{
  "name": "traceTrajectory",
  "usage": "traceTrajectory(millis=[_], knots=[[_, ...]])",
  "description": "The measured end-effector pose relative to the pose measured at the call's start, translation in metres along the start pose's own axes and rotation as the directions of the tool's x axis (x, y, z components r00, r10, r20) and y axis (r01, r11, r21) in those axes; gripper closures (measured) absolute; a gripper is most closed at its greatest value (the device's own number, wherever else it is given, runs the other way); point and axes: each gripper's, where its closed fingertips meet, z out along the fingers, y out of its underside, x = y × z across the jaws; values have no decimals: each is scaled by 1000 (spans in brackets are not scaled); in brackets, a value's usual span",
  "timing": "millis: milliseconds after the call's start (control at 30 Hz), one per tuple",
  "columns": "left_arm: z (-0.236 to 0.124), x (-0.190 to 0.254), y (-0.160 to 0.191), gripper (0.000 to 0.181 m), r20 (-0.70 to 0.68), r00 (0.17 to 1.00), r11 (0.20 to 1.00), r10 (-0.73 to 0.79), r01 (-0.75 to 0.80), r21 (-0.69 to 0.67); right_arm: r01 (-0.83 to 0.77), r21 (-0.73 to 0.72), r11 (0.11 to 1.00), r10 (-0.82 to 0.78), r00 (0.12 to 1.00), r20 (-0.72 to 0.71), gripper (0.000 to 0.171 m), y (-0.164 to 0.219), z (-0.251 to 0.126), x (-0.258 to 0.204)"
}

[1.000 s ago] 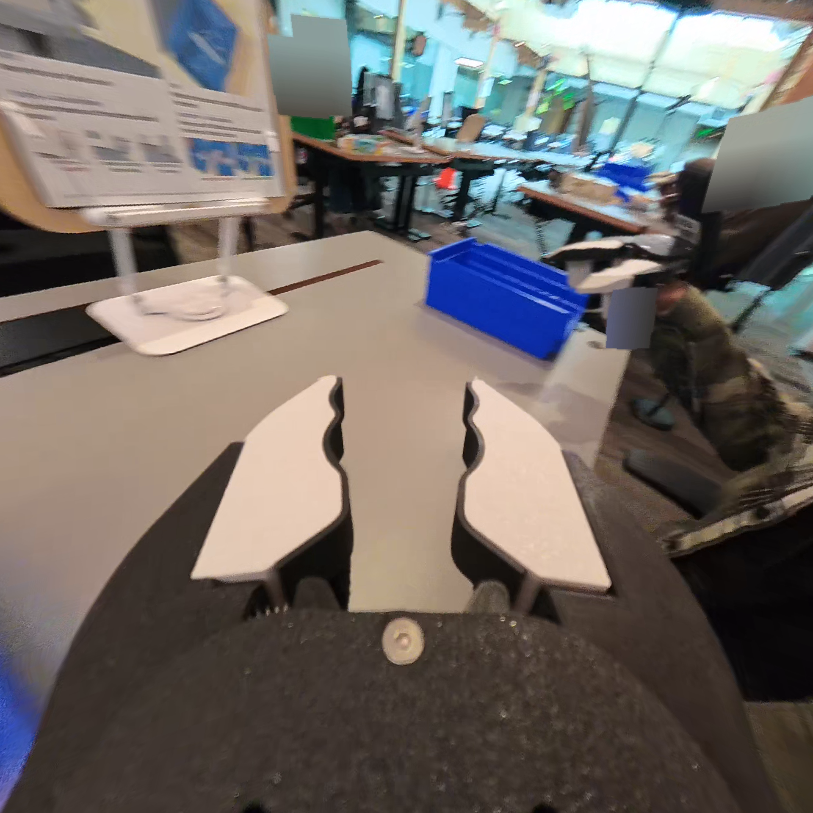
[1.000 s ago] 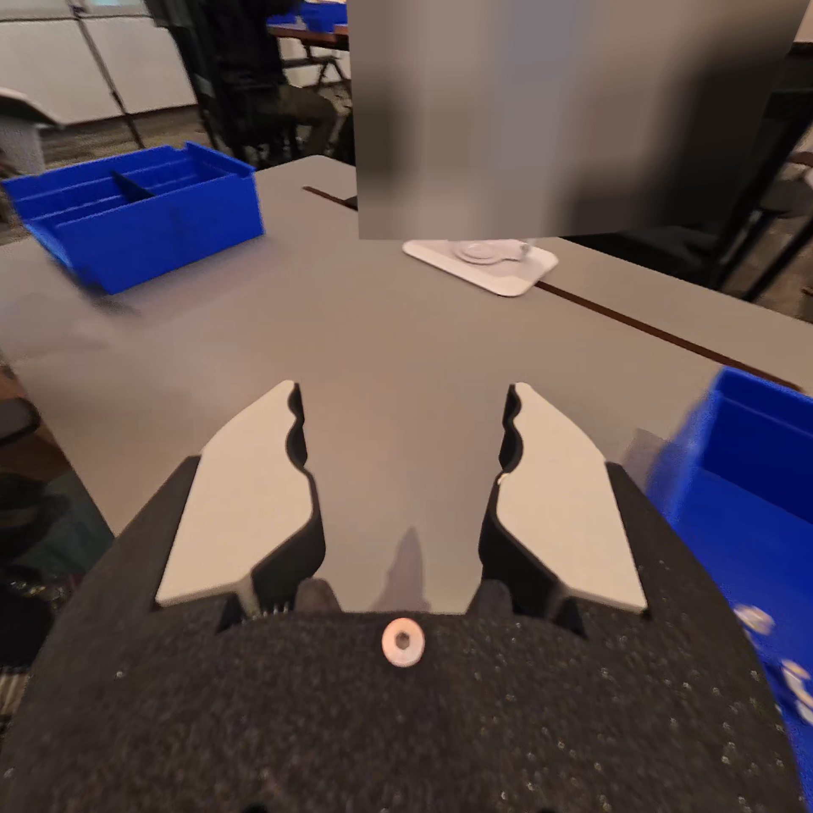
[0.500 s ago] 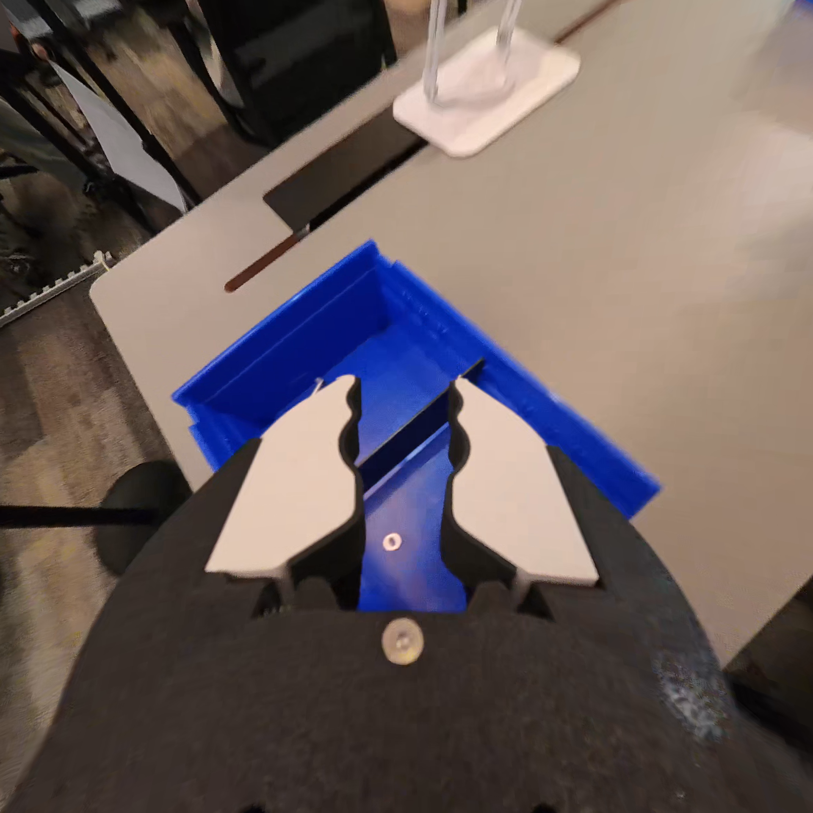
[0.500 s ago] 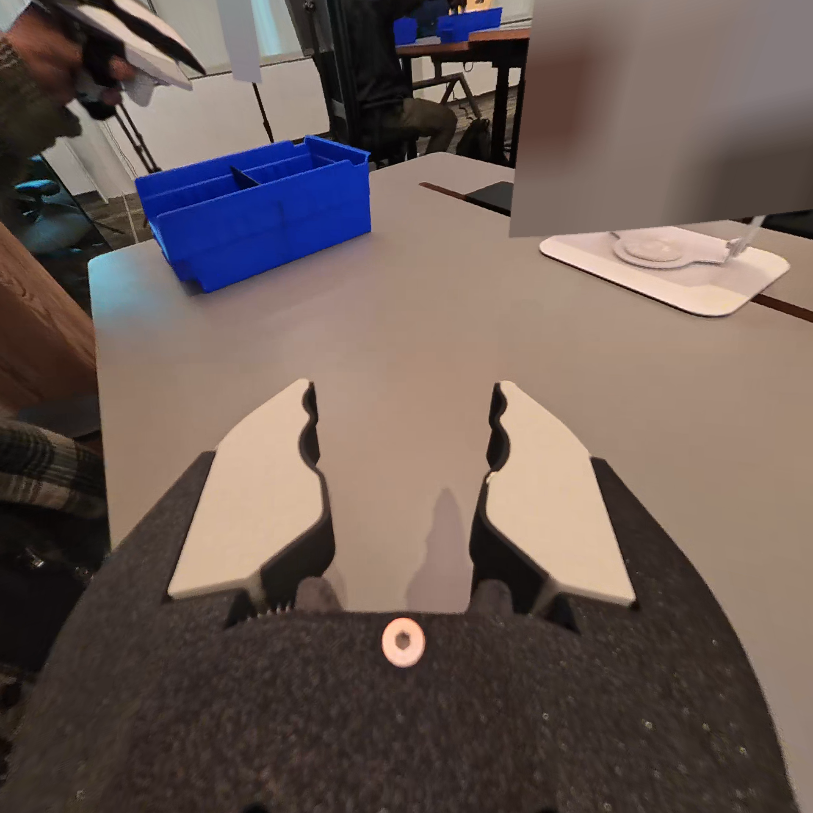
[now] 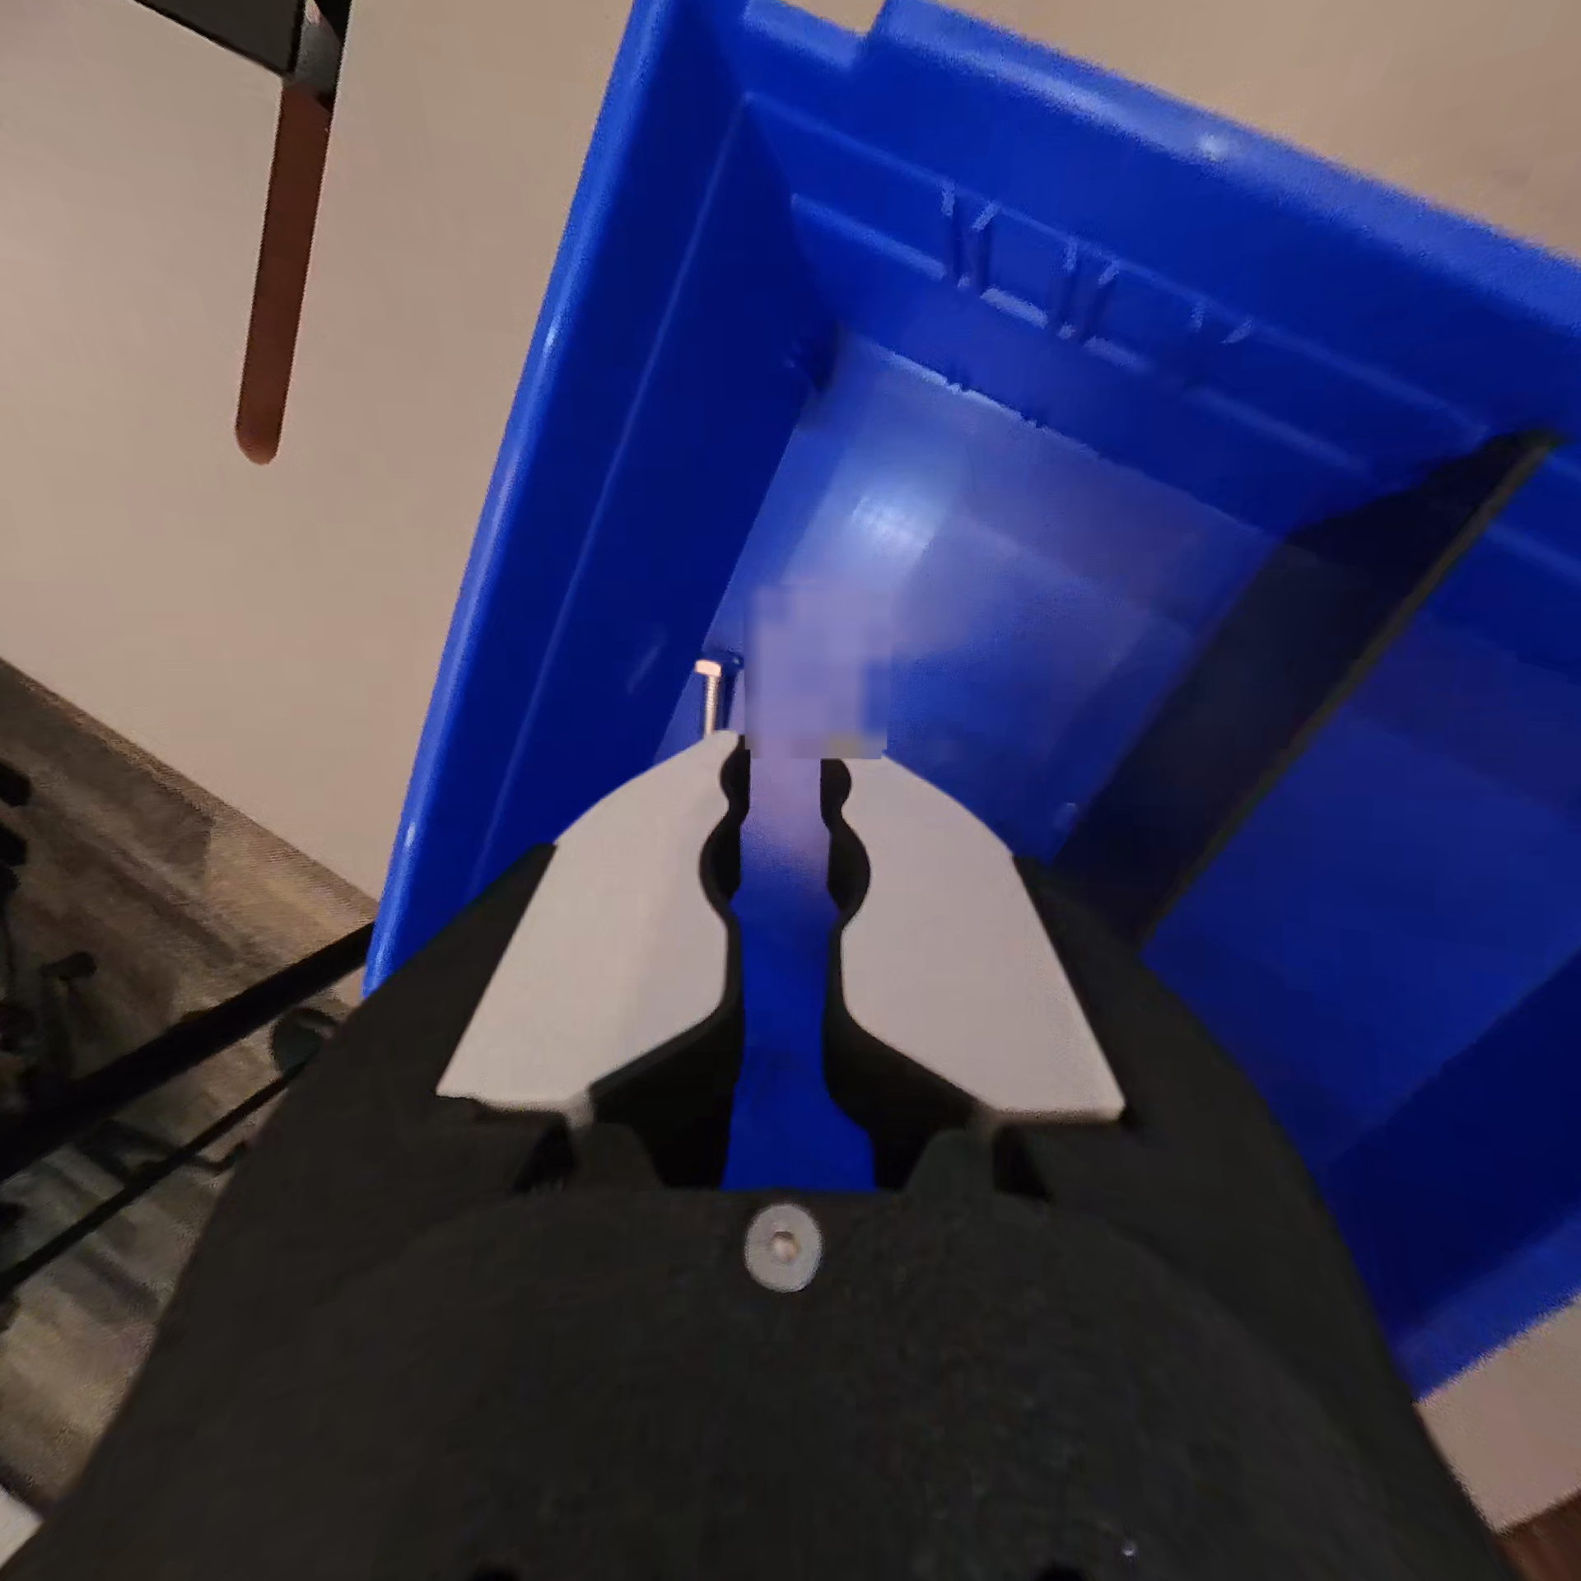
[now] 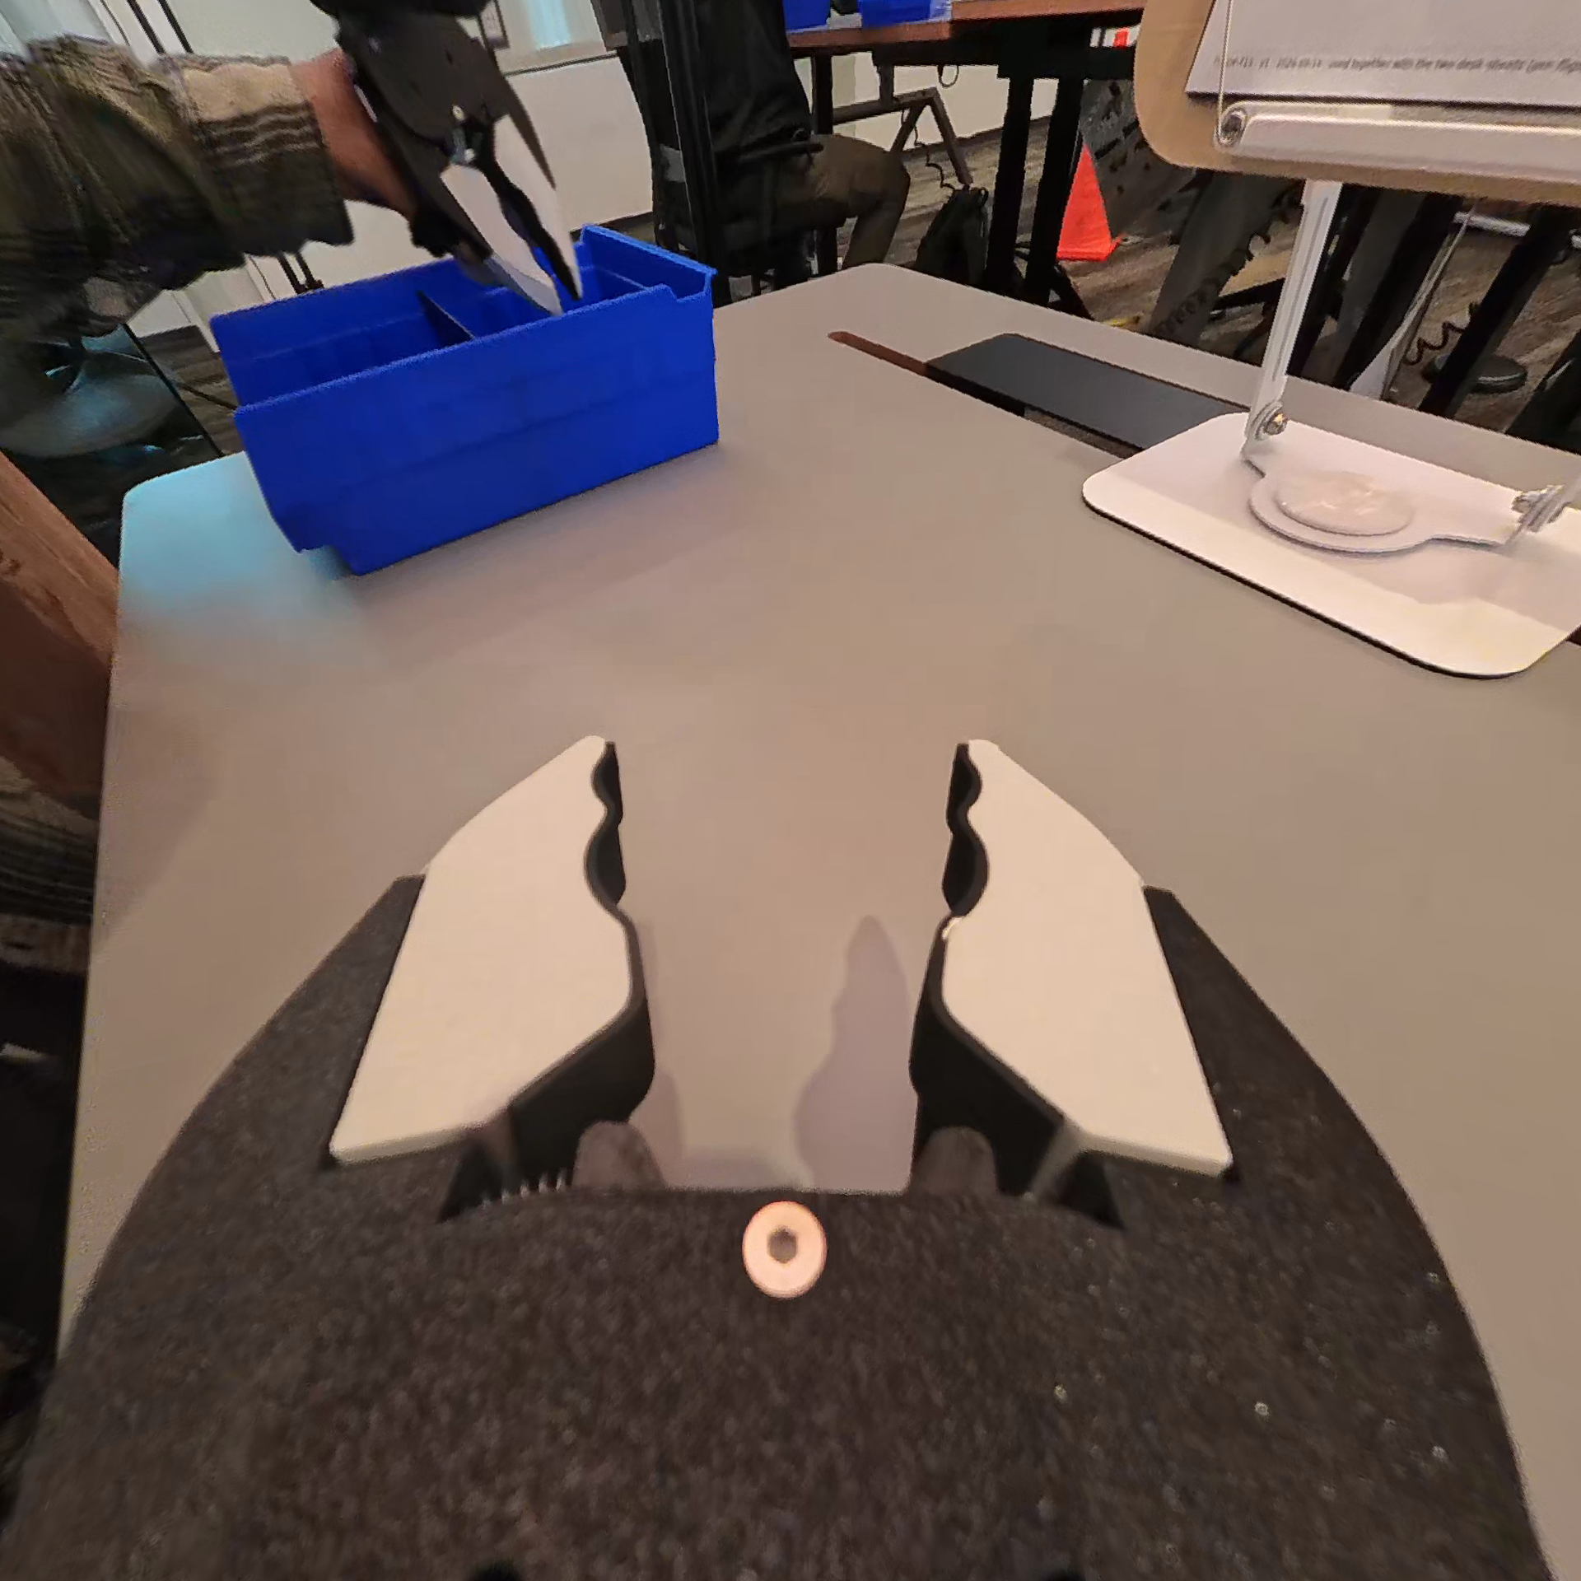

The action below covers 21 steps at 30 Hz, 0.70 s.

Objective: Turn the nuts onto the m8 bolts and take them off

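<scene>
My left gripper [image 5: 783, 749] points down into the end compartment of a blue bin [image 5: 1069, 197]. Its jaws are open with a narrow gap and hold nothing. A small silver bolt [image 5: 708, 697] lies on the bin floor against the left wall, just beyond the left fingertip. A blurred patch covers the floor right ahead of the tips. My right gripper [image 6: 783, 753] is open wide and empty, held over the bare grey table [image 6: 855, 599]. In the right wrist view the left gripper [image 6: 547, 295] dips into the same blue bin [image 6: 479, 428] at the table's far left corner. No nut shows.
A black divider [image 5: 1360, 676] splits the bin into compartments. A white stand base [image 6: 1335, 530] with a paper holder sits at the right. A dark slot [image 6: 1052, 385] runs across the table. The table edge and floor lie just left of the bin. A person sits behind. About 50 centimeters separates my left fingertips from my right.
My left gripper swung from facing across the table down into the blue bin, and its jaws narrowed. My right gripper turned left and kept its jaws open.
</scene>
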Motion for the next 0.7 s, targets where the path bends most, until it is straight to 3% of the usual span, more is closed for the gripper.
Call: traceTrajectory(millis=[333,700], knots=[[42,-12,17,167,-8,998,990,70,-71,-119,1,2,1000,-1,1000,21,102,-1,7,5],[57,-21,20,169,-12,996,976,83,-84,-201,-7,3,1000,7,999,48,104,-3,6,2]])
